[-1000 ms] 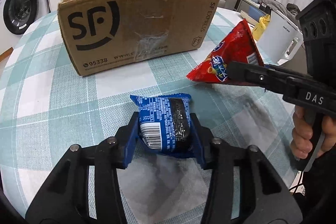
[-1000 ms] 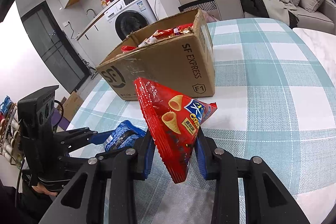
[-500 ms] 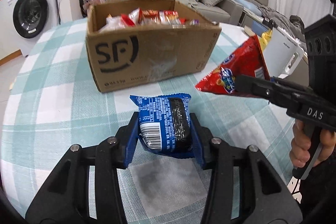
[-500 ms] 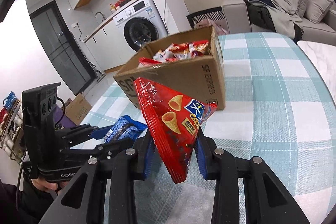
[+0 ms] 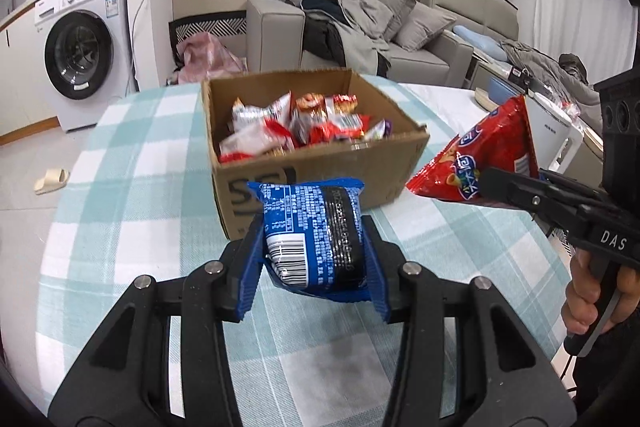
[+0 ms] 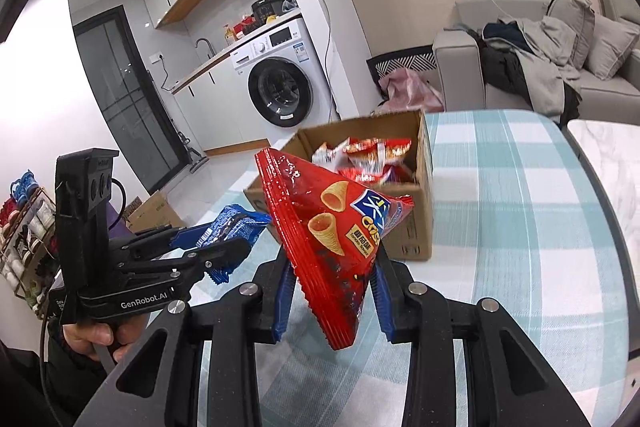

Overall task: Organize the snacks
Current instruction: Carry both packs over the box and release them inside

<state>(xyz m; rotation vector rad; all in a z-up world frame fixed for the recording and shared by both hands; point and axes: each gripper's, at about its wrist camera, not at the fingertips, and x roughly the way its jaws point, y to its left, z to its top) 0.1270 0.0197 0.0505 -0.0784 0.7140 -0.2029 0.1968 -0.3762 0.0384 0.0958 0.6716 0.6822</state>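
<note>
Checked tablecloth (image 5: 132, 163) w/ snack-filled box (image 5: 320, 163); left gripper (image 5: 314, 259) clamps blue pkt (image 5: 312, 231), right gripper (image 6: 332, 291) clamps red cone-snack bag (image 6: 340, 223).

Blue packet: glossy blue foil cookie packet (image 5: 314, 231) with white print, a barcode and a black panel; upright, clamped at its sides, lifted off the checked surface (image 5: 132, 163), at 6 o'clock of the box.
Red bag: shiny red triangular crisp bag (image 6: 340, 227) showing cone snacks; tilted, crimped edge up, pinched near its lower corner, at 3 o'clock of the blue packet.
Box: open brown cardboard box (image 5: 320, 163) on the surface, holding a loose heap of red and white wrapped snacks (image 5: 296, 125).
</note>
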